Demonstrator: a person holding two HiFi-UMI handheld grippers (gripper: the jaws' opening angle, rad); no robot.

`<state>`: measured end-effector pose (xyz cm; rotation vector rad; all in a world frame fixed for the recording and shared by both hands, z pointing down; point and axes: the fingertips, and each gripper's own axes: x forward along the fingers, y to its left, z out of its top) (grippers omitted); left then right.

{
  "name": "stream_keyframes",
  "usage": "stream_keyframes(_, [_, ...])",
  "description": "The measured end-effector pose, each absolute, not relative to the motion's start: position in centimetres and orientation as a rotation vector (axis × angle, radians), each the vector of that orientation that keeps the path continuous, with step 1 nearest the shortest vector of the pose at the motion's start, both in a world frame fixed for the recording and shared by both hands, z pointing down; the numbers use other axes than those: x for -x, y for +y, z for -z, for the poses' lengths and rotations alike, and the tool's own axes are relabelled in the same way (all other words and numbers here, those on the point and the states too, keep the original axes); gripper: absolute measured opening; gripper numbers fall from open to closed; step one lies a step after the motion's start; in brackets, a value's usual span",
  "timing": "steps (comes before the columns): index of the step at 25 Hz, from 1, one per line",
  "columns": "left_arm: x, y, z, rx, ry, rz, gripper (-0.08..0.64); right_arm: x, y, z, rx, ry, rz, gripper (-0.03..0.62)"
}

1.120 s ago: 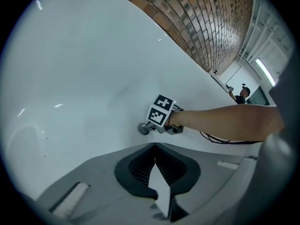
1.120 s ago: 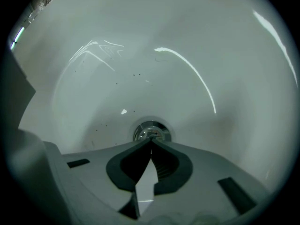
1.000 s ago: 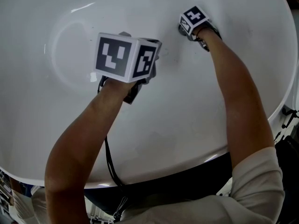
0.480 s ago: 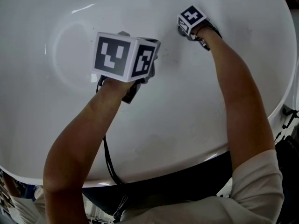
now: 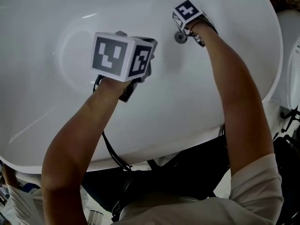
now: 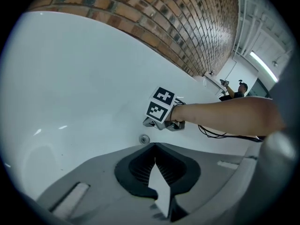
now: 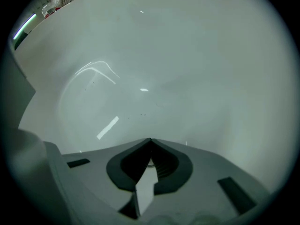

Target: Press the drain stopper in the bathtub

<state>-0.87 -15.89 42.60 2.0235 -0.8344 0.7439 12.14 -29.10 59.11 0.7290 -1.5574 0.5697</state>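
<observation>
The small round metal drain stopper (image 5: 181, 37) sits in the floor of the white bathtub (image 5: 56, 116). It also shows in the left gripper view as the drain stopper (image 6: 145, 138), just beyond my left gripper (image 6: 154, 146), whose jaws are shut and empty. In the head view my right gripper's marker cube (image 5: 187, 12) hovers just above and right of the stopper. The right gripper (image 7: 150, 140) is shut with nothing held, and only bare tub surface lies ahead of it. The left gripper's marker cube (image 5: 119, 55) is over the middle of the tub.
The tub's near rim (image 5: 140, 156) runs below both forearms. A black cable (image 5: 110, 156) hangs from the left gripper over that rim. A brick wall (image 6: 154, 13) stands behind the tub. A white fixture (image 5: 290, 55) sits at the right.
The right gripper has shifted slightly up and left, and the stopper, earlier half hidden under it, now shows whole. The head view has pulled back, showing more of the tub rim.
</observation>
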Motion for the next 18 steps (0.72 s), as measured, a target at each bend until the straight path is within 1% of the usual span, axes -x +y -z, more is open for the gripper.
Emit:
stream_keyframes(9, [0.6, -15.7, -38.2, -2.102, -0.891, -0.665, 0.009, -9.9, -30.7, -51.3, -0.808, -1.643, -0.495, 0.015])
stream_keyframes(18, [1.4, -12.5, -33.4, -2.142, -0.975, -0.606, 0.009, -7.6, -28.5, -43.4, -0.85, -1.721, -0.405, 0.015])
